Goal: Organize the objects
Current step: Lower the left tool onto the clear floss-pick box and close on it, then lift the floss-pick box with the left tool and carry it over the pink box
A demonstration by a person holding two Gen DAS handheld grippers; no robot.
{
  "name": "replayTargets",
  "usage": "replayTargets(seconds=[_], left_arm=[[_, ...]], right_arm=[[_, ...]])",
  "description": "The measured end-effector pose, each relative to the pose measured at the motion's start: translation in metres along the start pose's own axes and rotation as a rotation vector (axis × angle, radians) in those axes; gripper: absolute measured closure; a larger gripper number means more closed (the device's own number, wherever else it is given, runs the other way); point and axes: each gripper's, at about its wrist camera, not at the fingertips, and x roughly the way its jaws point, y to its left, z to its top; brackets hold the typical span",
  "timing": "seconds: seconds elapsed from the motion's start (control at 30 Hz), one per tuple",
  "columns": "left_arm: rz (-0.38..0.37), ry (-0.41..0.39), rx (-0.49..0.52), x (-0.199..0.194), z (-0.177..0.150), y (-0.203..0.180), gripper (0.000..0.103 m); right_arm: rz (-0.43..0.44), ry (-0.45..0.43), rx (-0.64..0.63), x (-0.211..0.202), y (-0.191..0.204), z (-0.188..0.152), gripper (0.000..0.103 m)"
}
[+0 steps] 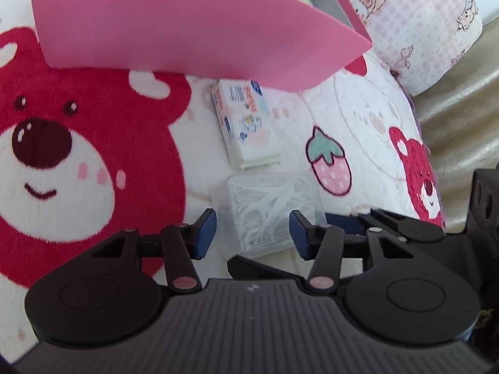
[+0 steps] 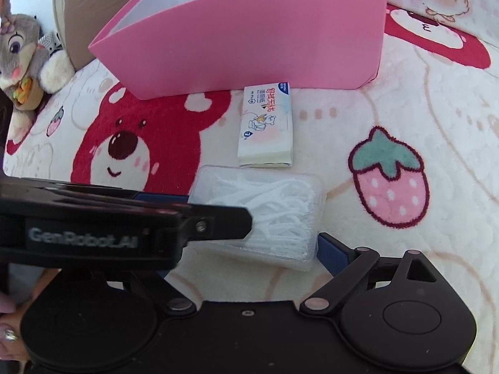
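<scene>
Clear plastic box of floss picks (image 1: pixel 274 215) low in the middle of the frame, on the fluffy bear blanket (image 1: pixel 93 155), below the tissue pack (image 1: pixel 246 124) and pink bin (image 1: pixel 174 18). Light, hard, smooth, likely slippery; best pinched across its short sides. Left gripper (image 1: pixel 252 230) half open around it, pads apparently not pressing. Right gripper (image 2: pixel 259 233) wide open, holding nothing

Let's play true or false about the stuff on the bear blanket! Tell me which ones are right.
1. The storage box is pink. True.
2. The tissue pack lies inside the box. False: it lies on the blanket, in front of the box.
3. The clear case of floss picks sits between the left tongs. True.
4. A strawberry is printed on the blanket. True.
5. The plush toy is green. False: it is grey.
</scene>
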Motion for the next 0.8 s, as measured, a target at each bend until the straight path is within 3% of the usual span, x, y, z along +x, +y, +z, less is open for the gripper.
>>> replayTargets(seconds=[0.17, 0.43, 0.8], left_arm=[[0.022, 0.048, 0.036, -0.004, -0.005, -0.006, 0.058], [-0.011, 0.048, -0.02, -0.001, -0.005, 0.007, 0.056], [-0.006, 0.01, 0.011, 0.002, -0.005, 0.003, 0.056]], right_arm=[[-0.039, 0.007, -0.072, 0.002, 0.013, -0.004, 0.005], [-0.055, 0.005, -0.066, 0.006, 0.014, -0.003, 0.003], [-0.113, 0.019, -0.077, 0.007, 0.017, -0.004, 0.006]])
